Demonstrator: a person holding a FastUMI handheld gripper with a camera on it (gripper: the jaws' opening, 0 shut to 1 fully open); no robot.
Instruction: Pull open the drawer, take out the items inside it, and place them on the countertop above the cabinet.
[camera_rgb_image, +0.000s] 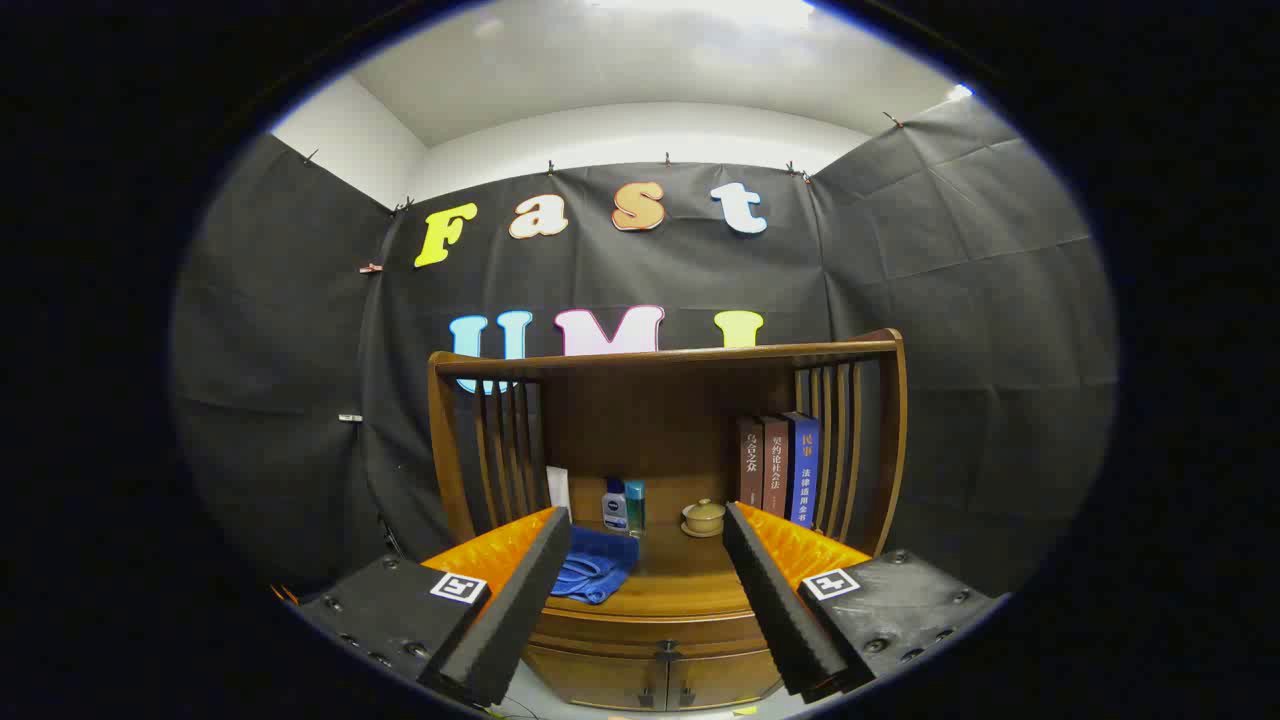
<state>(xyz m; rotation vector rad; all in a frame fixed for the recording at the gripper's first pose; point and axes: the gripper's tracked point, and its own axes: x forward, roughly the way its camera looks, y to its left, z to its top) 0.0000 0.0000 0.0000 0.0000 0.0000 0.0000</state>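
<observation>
A: Gripper view, quick count. One gripper (645, 560), two fingers (520, 600) spread wide apart, nothing between them but air, touching nothing.

B: Cabinet?

A: One wooden cabinet (660, 640) straight ahead, below and beyond the fingertips. One drawer (650, 630) front under the countertop (690, 580), looks closed. Under that, two small doors (650, 680) with dark handles, shut too.

B: So the items inside the drawer?

A: Can't see them, drawer front hides the inside.

B: What's on top?

A: One blue cloth (595, 570) lying crumpled on the countertop, just beside the left finger. Two bottles (622, 505) behind it, side by side, touching or near it, can't tell. One small lidded cup (704, 516) on a saucer, right of the bottles, apart from them. Three books (778, 468) standing upright together, against the right slatted side. One white card-like thing (557, 488) at the left slats, too small to tell what.

B: Frame around it?

A: One shelf frame (665, 360) with slatted sides and a top rail, sitting on the countertop. Black cloth wall (960, 300) behind.
</observation>
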